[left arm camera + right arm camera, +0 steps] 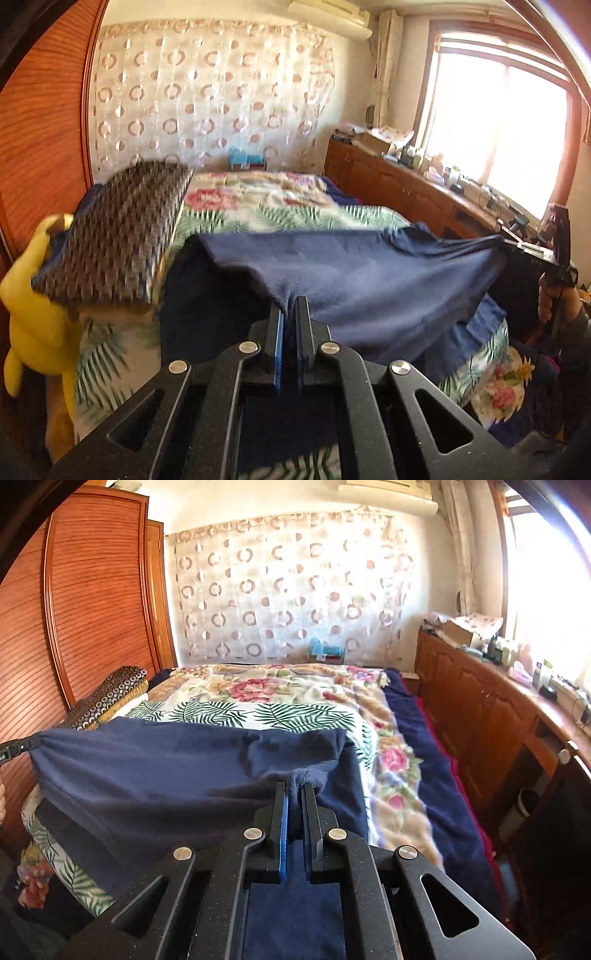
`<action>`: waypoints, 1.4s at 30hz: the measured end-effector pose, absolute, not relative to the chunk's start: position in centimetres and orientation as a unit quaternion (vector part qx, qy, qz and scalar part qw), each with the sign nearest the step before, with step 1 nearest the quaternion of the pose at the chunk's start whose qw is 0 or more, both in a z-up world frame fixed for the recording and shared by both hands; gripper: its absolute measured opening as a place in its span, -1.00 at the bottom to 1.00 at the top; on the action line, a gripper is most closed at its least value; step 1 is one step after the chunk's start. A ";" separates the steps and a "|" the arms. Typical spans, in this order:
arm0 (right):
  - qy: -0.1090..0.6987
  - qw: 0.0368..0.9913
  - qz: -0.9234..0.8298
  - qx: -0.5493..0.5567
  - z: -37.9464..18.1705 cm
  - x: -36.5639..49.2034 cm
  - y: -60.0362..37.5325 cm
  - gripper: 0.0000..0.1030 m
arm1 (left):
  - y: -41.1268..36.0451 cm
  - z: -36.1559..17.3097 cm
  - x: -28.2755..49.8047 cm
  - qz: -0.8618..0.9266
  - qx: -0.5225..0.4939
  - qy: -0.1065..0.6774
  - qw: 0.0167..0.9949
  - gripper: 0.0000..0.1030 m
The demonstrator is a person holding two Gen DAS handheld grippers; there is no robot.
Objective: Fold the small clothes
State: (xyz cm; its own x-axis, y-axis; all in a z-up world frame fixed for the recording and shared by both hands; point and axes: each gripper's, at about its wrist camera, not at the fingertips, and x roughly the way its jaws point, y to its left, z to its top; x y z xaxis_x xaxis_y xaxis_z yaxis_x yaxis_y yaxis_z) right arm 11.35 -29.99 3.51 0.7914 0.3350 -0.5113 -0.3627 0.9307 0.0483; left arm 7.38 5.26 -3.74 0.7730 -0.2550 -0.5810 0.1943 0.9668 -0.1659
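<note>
Navy garment: one item, held in the air above the floral bedspread, stretched between the two grippers. Its lower part hangs down toward the bed's near edge.

Left gripper: fingers nearly closed, pinching a bunched corner of the fabric between the blue pads. Right gripper: fingers likewise nearly closed, clamping a gathered edge of the same fabric. In the left wrist view, the right gripper grips the far end of the cloth at the right side of the frame.

Progress, as judged from these views: the garment is lifted and spread taut, with a loose overlap of cloth along the upper edge. No finished fold lies on the bed. The task therefore appears to be at an early stage; laying the cloth flat, folding it and smoothing it remain.

Count:
- Garments in hand: one. A second dark blue layer lies beneath it on the bed; whether that is clothing or bedding cannot be determined.
- Grippers: two.
- Patterned pillows: one.
- Yellow plush toys: one.
</note>
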 end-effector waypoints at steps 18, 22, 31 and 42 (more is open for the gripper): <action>0.347 0.925 0.155 -0.029 -1.8 12.8 -28.3 -0.78 | 5.0 -9.2 5.9 -0.095 -0.039 0.369 0.924 -0.27; 0.330 0.932 0.145 -0.030 -0.8 12.0 -28.5 -0.60 | 5.8 -9.2 6.0 -0.084 -0.034 0.369 0.925 0.01; 0.304 0.935 0.178 -0.030 -0.3 10.4 -26.9 0.06 | 8.7 -10.4 6.6 -0.051 -0.052 0.387 0.919 0.53; 0.326 0.912 0.243 -0.051 -3.0 11.2 -20.1 0.10 | 10.6 -12.3 7.2 -0.038 -0.096 0.409 0.907 0.54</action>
